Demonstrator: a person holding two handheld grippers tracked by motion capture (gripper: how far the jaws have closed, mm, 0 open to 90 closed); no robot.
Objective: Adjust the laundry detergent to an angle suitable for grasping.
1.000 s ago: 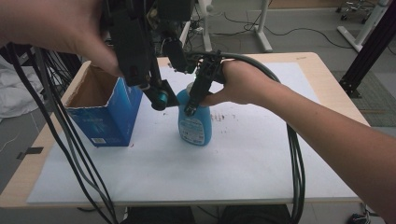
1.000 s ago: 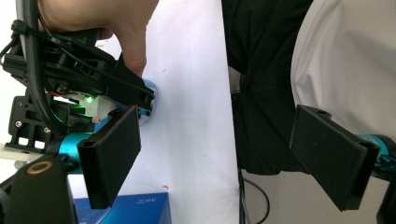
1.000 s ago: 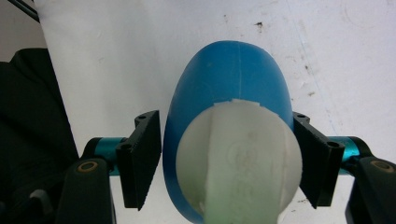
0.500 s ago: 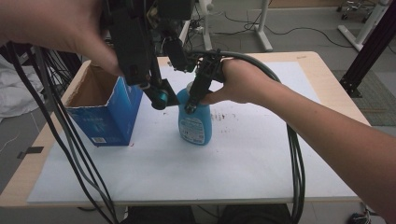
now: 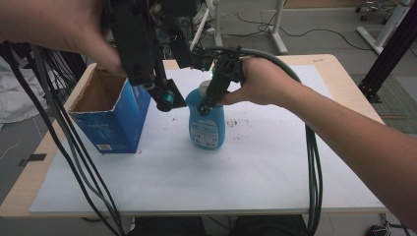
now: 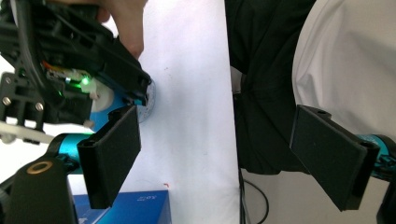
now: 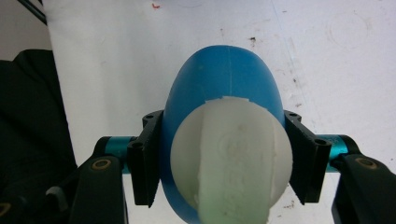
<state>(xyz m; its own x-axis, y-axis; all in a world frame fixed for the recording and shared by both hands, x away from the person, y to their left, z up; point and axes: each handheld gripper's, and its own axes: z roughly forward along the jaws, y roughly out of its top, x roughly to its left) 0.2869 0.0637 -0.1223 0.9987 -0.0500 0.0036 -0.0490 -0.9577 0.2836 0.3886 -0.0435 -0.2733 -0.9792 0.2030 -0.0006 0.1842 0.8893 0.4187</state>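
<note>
Bottle clamped at its top
The right gripper (image 7: pixel 224 158) has just closed its jaws on the upright blue bottle (image 7: pixel 224 88) beneath it, flanking its white cap (image 7: pixel 231 154).

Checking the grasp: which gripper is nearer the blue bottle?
Right. The right gripper is shut on the blue bottle at its top; the left gripper hovers open beside it.

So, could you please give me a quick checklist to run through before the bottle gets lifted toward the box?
1. Right claw shut on the blue bottle, its jaws having just been closing: ok.
2. Grip at the white cap end, both sides: ok.
3. Bottle upright on the white sheet: ok.
4. Blue box open at the top: ok.
5. Left claw open, holding nothing: ok.
6. Room inside the box: cannot tell.
</note>
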